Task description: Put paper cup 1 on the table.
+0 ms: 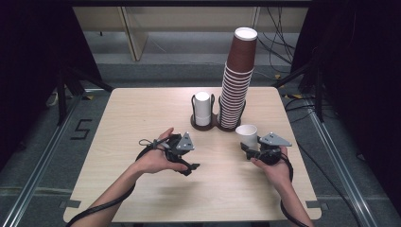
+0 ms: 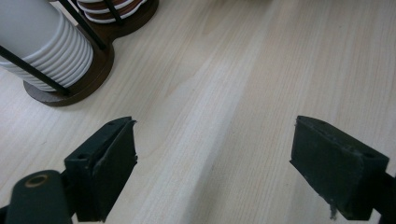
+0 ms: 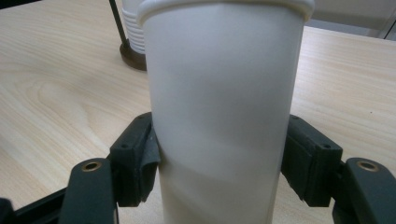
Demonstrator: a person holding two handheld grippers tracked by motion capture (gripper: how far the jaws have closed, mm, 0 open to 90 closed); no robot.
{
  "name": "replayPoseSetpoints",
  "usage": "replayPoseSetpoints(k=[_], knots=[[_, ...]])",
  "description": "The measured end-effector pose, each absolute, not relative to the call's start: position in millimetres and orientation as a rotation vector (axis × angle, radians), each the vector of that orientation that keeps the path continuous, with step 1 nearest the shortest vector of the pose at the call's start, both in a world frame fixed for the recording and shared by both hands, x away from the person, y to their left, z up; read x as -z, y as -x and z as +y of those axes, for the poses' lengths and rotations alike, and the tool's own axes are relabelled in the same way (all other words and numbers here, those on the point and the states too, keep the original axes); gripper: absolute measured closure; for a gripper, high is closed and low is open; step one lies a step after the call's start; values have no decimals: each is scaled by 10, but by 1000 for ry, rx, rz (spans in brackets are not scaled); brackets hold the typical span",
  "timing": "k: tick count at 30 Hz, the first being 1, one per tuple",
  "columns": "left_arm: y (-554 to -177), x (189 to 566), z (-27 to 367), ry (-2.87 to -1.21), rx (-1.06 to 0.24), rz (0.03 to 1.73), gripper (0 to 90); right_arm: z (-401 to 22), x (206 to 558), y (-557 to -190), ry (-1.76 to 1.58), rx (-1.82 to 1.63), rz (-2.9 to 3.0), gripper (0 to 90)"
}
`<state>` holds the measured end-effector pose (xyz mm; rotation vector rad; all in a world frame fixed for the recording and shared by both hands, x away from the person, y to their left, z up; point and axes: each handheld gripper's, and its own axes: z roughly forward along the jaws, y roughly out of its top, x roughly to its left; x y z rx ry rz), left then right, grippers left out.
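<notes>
On a pale wooden bench [image 1: 142, 118], the right hand-held gripper [image 1: 247, 150] clamps a white paper cup [image 1: 247, 135] upright at the near right. The left hand-held gripper [image 1: 191, 166] hovers with jaws wide apart. Farther back, a dark holder [image 1: 194, 124] carries a tall brown cup stack [image 1: 237, 80] and a short white cup stack [image 1: 203, 108].

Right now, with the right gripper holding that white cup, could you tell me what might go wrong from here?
The right gripper squeezes the white cup on both sides; more pressure could dent its thin wall. The tall brown cup stack leans and stands just behind the cup, so a careless lift might knock it over. The left gripper hangs open near the holder and could bump it.
</notes>
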<state>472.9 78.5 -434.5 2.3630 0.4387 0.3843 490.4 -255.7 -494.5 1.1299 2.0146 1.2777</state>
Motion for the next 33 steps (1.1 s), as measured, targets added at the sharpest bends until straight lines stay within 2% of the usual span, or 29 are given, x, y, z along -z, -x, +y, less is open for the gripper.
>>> replayPoseSetpoints(k=[14, 33], knots=[[-4679, 4350, 879, -2372, -395, 447, 134, -2419, 4999, -4924, -1137, -1249, 2039, 333], [-4679, 4343, 834, -2369, -392, 440, 136, -2528, 5001, -4846, -1096, -1226, 2070, 308]])
